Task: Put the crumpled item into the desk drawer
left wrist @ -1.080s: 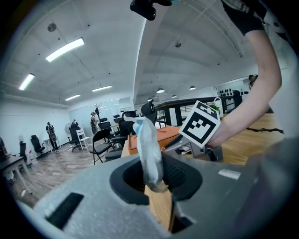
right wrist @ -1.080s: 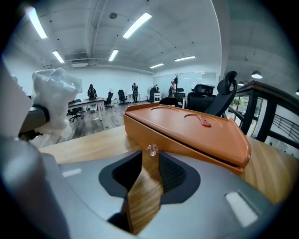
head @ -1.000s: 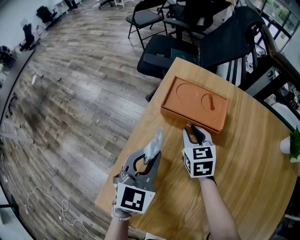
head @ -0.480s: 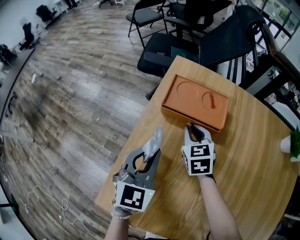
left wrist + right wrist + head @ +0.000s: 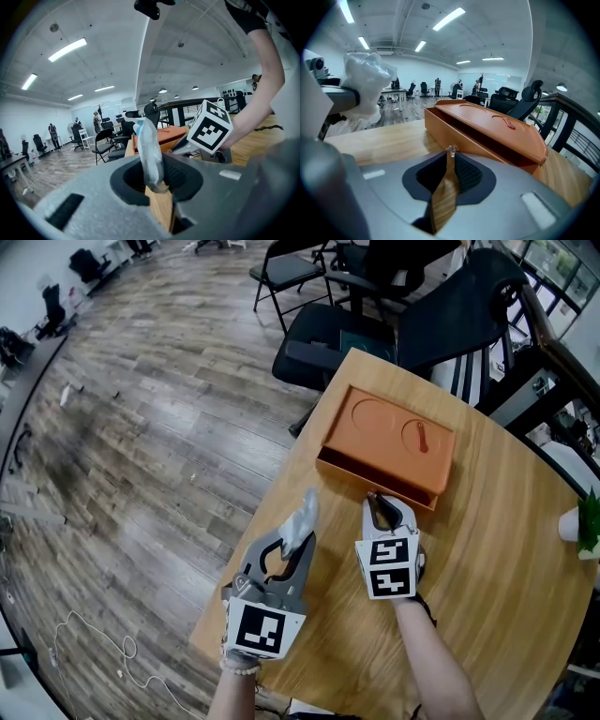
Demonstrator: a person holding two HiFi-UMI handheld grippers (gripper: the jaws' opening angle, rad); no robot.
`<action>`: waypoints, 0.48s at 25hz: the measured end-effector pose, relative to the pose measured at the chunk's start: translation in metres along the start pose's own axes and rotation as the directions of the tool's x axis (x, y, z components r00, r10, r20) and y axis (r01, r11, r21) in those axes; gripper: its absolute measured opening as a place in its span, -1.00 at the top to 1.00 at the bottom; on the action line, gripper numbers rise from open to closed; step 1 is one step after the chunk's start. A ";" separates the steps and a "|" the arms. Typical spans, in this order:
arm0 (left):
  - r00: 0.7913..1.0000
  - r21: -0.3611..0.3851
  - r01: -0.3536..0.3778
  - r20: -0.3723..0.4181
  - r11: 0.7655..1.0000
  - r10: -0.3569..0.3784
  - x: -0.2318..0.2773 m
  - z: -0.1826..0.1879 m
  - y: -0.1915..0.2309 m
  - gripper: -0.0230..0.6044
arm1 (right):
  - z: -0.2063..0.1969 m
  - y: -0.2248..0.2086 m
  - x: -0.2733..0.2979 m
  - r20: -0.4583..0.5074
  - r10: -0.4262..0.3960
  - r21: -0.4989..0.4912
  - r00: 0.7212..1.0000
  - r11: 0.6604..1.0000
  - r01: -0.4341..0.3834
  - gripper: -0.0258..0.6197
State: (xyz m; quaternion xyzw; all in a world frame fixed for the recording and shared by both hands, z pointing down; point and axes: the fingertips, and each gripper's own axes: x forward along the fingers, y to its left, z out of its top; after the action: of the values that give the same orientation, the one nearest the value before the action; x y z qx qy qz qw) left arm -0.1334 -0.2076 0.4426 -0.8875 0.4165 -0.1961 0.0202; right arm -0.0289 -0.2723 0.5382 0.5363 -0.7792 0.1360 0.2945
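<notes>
Grey plastic up close: the left gripper [image 5: 302, 547] hovers over the near edge of the counter [image 5: 497, 549], jaws nearly together and pinching the crumpled item [image 5: 307, 517], a pale wad of clear wrapping that sticks up past the tips. It is parked off to the side, and that makes sense: the load waits there, out of the drawer's path. Just beside it, the right gripper [image 5: 379, 505] has just been closing, and now its jaws are clamped on a small clear knob [image 5: 451, 151] right at the tips. That looks to be the pull on the front of the drawer [image 5: 375, 479], so one hand carries while the other works the opening. Beyond the knob sits the orange drawer unit [image 5: 389, 442], flat on the counter with round recesses in its top. A dark slot shows under that top in the right gripper view, so the drawer seems only a little way out, too narrow yet for the wad. The gripper angles down at the knob, in line for a straight pull. Past the counter's far edge stand black chairs [image 5: 323, 343] on a grey plank floor [image 5: 141, 427].
</notes>
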 end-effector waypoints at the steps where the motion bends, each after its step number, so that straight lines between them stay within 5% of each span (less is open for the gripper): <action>1: 1.000 0.000 -0.001 0.000 1.000 0.001 -0.001 0.000 0.000 0.76 | -0.001 0.002 -0.002 -0.001 0.001 0.001 1.000 1.000 -0.001 0.78; 12: 1.000 -0.014 -0.011 -0.011 1.000 0.011 -0.008 -0.004 0.001 0.76 | -0.009 0.019 -0.018 -0.013 0.023 0.009 1.000 1.000 -0.022 0.76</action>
State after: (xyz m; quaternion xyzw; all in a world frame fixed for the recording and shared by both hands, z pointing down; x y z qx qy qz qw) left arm -0.1407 -0.2021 0.4439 -0.8842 0.4230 -0.1979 0.0127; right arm -0.0389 -0.2471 0.5364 0.5280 -0.7826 0.1463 0.2955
